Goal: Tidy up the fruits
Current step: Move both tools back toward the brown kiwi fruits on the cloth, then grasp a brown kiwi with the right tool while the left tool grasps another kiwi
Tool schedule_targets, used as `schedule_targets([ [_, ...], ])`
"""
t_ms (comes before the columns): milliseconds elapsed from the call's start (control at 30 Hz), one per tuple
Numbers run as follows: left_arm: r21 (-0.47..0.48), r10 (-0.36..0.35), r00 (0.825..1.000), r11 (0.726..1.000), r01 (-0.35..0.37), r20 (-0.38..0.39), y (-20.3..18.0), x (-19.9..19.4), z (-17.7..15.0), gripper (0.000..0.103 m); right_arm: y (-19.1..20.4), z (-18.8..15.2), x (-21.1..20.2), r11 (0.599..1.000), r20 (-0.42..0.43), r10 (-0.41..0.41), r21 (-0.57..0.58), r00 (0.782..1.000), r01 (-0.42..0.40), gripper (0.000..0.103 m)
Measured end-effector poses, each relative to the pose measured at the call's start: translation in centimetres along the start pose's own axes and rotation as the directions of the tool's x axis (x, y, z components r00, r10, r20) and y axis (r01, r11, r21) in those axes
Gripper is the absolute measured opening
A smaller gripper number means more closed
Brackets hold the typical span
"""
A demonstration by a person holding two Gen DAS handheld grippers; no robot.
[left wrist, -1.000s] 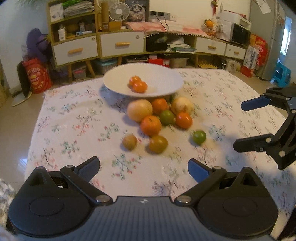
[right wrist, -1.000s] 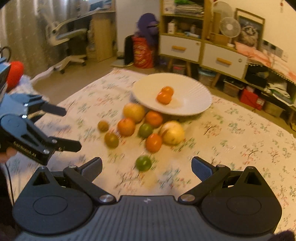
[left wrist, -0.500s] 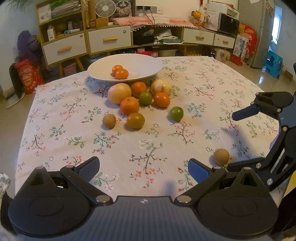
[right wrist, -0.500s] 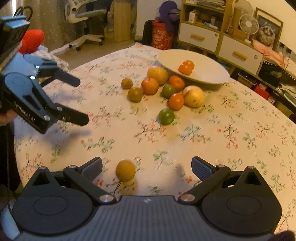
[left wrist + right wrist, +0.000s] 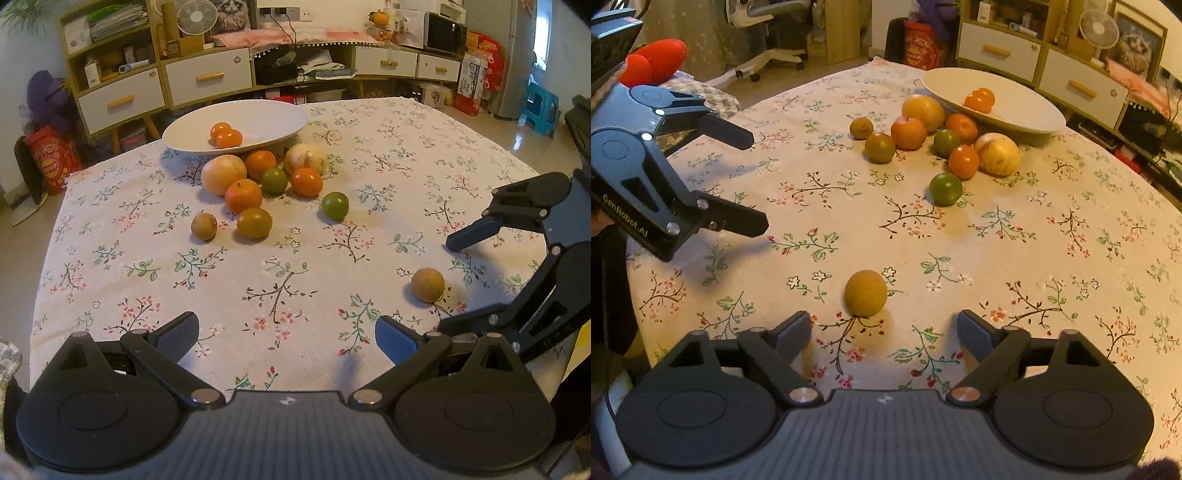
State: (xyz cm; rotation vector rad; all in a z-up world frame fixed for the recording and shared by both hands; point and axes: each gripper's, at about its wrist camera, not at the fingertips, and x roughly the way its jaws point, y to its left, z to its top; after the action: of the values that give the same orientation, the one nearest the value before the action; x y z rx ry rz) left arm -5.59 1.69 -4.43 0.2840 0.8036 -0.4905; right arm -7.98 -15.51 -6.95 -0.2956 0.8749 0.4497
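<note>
A white plate (image 5: 266, 114) (image 5: 1027, 110) at the far side of the table holds two oranges (image 5: 226, 136) (image 5: 979, 99). Several fruits lie in a cluster in front of it (image 5: 258, 177) (image 5: 934, 133), with a green one (image 5: 335, 205) (image 5: 946, 189) a little apart. A lone brown fruit (image 5: 427, 285) (image 5: 865, 293) lies near the table's front, just ahead of my right gripper (image 5: 884, 332) and slightly left of its centre. My right gripper is open and empty; it also shows in the left wrist view (image 5: 454, 284). My left gripper (image 5: 286, 332) (image 5: 757, 182) is open and empty.
The table has a floral cloth (image 5: 295, 258). Its front edge lies close under both grippers. Cabinets with drawers (image 5: 207, 77) stand behind the table, an office chair (image 5: 768, 22) and a red bag (image 5: 51, 162) on the floor beyond.
Both grippers have pulled back from the fruit cluster toward the table's front edge. The lone brown fruit has come into view in front of my right gripper.
</note>
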Motion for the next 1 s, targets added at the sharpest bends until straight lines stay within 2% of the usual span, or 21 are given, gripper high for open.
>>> schedule_targets([
  [367, -0.01, 0.017, 1.0, 1.0, -0.017, -0.018, 0.3, 0.6, -0.1, 0.088, 0.3, 0.6, -0.1, 0.999, 0.019, 0.05, -0.019, 0.999, -0.05, 0.045],
  [500, -0.014, 0.027, 0.999, 1.0, -0.027, -0.022, 0.5, 0.9, -0.2, 0.088, 0.5, 0.7, -0.2, 0.998, 0.026, 0.055, -0.026, 0.998, -0.054, 0.036],
  [633, -0.024, 0.034, 0.999, 0.999, -0.035, -0.027, 0.8, 1.1, -0.2, 0.088, 0.3, 0.9, -0.2, 0.998, 0.037, 0.06, -0.016, 0.998, -0.059, 0.033],
  [700, -0.031, 0.04, 0.999, 0.999, -0.041, -0.029, 0.9, 1.2, -0.2, 0.088, 0.3, 1.0, -0.2, 0.998, 0.036, 0.064, -0.015, 0.997, -0.064, 0.025],
  [767, -0.038, 0.044, 0.999, 0.998, -0.045, -0.028, 1.2, 1.4, -0.2, 0.088, 0.3, 1.1, -0.2, 0.998, 0.038, 0.063, -0.017, 0.997, -0.062, 0.022],
  [1000, -0.058, 0.081, 0.997, 0.995, -0.081, 0.0, 2.4, 2.2, 0.1, 0.087, 0.2, 1.7, 0.1, 0.998, 0.05, 0.059, -0.017, 0.997, -0.059, 0.022],
])
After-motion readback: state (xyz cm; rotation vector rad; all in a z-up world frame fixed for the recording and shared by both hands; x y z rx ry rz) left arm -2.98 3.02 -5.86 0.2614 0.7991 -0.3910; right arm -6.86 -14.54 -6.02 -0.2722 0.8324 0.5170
